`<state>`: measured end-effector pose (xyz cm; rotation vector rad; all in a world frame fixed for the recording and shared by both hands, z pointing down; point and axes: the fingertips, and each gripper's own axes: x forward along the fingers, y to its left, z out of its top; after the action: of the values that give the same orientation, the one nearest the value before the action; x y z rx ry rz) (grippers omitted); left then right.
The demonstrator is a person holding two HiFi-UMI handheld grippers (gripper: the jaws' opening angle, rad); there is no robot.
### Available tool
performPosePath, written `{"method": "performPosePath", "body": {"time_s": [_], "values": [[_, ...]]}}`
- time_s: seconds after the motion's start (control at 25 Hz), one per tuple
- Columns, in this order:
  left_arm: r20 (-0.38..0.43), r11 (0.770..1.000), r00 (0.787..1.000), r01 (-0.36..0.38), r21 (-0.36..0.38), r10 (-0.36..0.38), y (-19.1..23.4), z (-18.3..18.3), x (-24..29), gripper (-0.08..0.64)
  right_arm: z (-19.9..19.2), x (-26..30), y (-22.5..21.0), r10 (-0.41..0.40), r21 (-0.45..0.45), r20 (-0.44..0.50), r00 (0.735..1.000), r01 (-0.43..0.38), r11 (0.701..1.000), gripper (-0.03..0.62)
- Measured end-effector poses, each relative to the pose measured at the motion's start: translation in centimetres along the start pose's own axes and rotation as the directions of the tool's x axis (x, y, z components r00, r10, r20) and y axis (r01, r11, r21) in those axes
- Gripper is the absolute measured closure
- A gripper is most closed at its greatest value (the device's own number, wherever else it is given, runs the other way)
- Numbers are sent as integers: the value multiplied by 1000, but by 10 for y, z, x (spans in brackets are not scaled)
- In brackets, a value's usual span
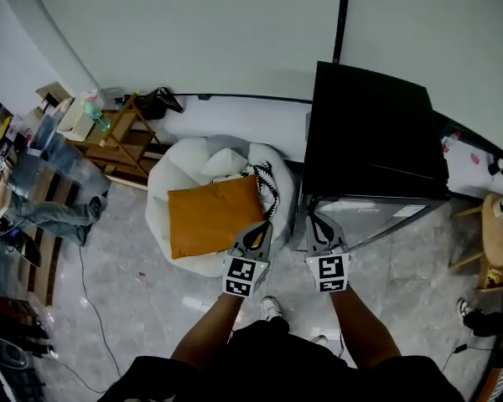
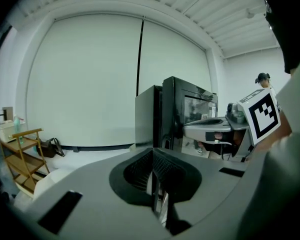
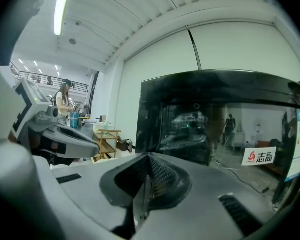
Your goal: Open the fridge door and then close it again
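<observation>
The black fridge (image 1: 373, 132) stands against the white wall, right of centre in the head view, and its glossy door (image 1: 377, 216) faces me and looks closed. My left gripper (image 1: 256, 239) is held out just left of the fridge's front corner, jaws shut with nothing between them (image 2: 152, 176). The fridge (image 2: 175, 114) lies ahead and to the right in the left gripper view. My right gripper (image 1: 321, 234) is close in front of the door's left part, also shut and empty (image 3: 146, 176). The reflective door (image 3: 215, 119) fills the right gripper view.
A white beanbag (image 1: 193, 174) with an orange cushion (image 1: 214, 214) sits left of the fridge, right by my left gripper. A wooden shelf (image 1: 121, 141) stands further left, with a seated person (image 1: 50, 199) beyond it. A wooden stool (image 1: 499, 224) is at the far right.
</observation>
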<state>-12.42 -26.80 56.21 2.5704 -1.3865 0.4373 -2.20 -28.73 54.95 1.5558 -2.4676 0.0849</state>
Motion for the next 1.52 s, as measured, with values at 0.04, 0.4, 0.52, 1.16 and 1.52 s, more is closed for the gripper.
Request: {"method": "performPosePath", "body": {"time_s": [0.04,0.4,0.52,1.16,1.52], "values": [[0,1000,1000,5,-1,-5,0,0,1,538,0,1,-1,-4,2,0,1000,4,1000,578],[-12,999,1000,29,19,-29,8,-1,18,538,4,18,-13,-28,-3,9,1000,28,1000,578],[-17,999,999,32,23,-31,11,-1,19,538,5,21,-15,-36,17,14,999,36,999,578],[-13,999,999,38,19,-38,16,-8,14,538,-5,38,-23,-100,63,-18,995,101,993,578],[25,999,999,37,7,-37,-2,3,6,538,6,3,-17,-70,67,12,997,69,995,578]]}}
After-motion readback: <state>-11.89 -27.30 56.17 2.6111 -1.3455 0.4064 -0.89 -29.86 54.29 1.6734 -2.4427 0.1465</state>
